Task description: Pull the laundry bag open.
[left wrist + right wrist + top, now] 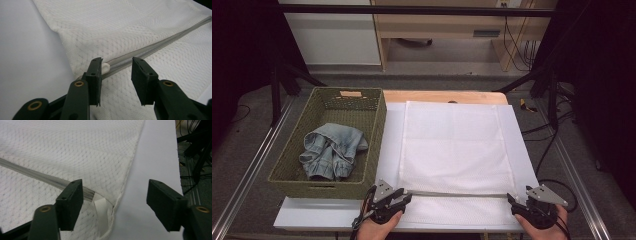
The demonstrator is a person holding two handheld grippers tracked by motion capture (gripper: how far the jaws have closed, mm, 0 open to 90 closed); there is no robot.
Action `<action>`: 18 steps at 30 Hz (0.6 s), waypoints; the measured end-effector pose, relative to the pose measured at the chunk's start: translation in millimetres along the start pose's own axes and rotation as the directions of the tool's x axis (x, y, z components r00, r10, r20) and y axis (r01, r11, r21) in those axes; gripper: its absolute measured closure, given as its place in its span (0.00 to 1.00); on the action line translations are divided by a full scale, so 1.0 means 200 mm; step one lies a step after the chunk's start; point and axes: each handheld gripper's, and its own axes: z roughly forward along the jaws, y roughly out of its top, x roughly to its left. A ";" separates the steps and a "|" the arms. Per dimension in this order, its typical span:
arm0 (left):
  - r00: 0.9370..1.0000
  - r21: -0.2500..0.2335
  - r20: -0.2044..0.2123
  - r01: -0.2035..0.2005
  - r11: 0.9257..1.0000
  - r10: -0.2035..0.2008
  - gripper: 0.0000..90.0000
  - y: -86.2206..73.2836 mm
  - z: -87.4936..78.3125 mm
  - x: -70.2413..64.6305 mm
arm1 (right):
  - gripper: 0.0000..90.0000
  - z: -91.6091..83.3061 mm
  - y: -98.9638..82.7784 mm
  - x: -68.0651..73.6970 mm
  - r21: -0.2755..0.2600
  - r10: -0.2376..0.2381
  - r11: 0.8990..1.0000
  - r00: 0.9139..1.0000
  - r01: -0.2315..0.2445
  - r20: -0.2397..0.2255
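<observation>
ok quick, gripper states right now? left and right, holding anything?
Left gripper: open, holding nothing, jaws astride the zipper of the white mesh bag.
Right gripper: open wide, holding nothing, over the bag's corner by the white tab.

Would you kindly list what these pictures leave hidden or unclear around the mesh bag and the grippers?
- High view: the lower part of the denim garment is hidden by the wicker basket's near wall.
- Left gripper view: the zipper's white pull is half hidden behind a jaw.
- Right gripper view: the zipper end and white strap of the mesh laundry bag are partly behind a jaw.
</observation>
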 end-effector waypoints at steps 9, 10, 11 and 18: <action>0.997 -0.034 -0.033 -0.075 0.997 0.074 0.42 0.02 0.03 -0.05 | 0.11 0.01 0.02 0.00 -0.028 -0.005 1.000 0.999 0.004 -0.035; 0.996 -0.036 -0.037 -0.081 0.996 0.079 0.38 0.02 0.03 -0.05 | 0.10 0.01 0.02 0.01 -0.030 -0.012 1.000 0.999 0.010 -0.040; 0.996 -0.050 -0.039 -0.081 0.995 0.080 0.34 0.02 0.03 -0.06 | 0.10 0.01 0.02 0.01 -0.029 -0.021 0.999 0.999 0.020 -0.037; 0.995 -0.077 -0.052 -0.085 0.993 0.081 0.15 0.03 0.02 -0.07 | 0.09 0.01 0.04 0.04 -0.031 -0.026 0.999 0.998 0.024 -0.057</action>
